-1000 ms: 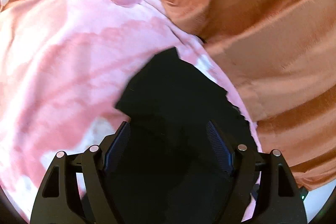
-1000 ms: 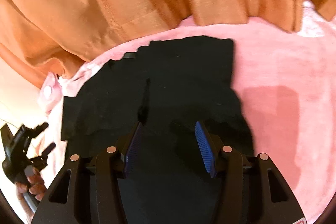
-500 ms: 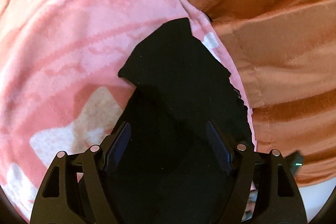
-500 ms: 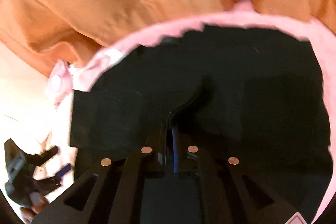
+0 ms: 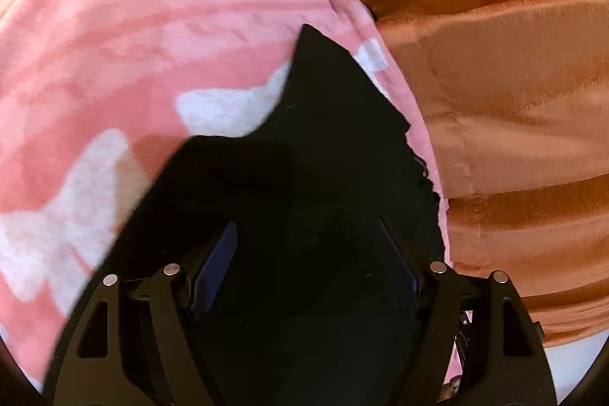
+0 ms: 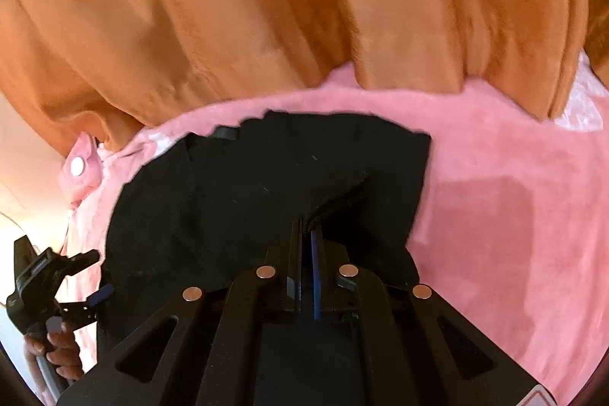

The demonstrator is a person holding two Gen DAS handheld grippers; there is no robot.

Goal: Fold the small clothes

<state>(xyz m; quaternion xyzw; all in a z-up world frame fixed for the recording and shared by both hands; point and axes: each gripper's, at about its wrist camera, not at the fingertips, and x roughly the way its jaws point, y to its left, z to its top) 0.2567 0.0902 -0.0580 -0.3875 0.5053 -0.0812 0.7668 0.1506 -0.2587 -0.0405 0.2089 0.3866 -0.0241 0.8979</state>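
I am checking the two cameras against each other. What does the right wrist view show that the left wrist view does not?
Only the right wrist view shows the right gripper shut on a raised fold of the black garment, the left gripper from outside, and a white snap button. Only the left wrist view shows the left gripper's open fingers over the cloth. Both show the black garment on the pink blanket beside the orange fabric.

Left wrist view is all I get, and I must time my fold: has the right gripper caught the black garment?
Observer: Yes. The right gripper is shut on a raised fold of the garment.
Operator: Where does the garment's right edge sit?
Observer: On the pink blanket, apart from the orange fabric.
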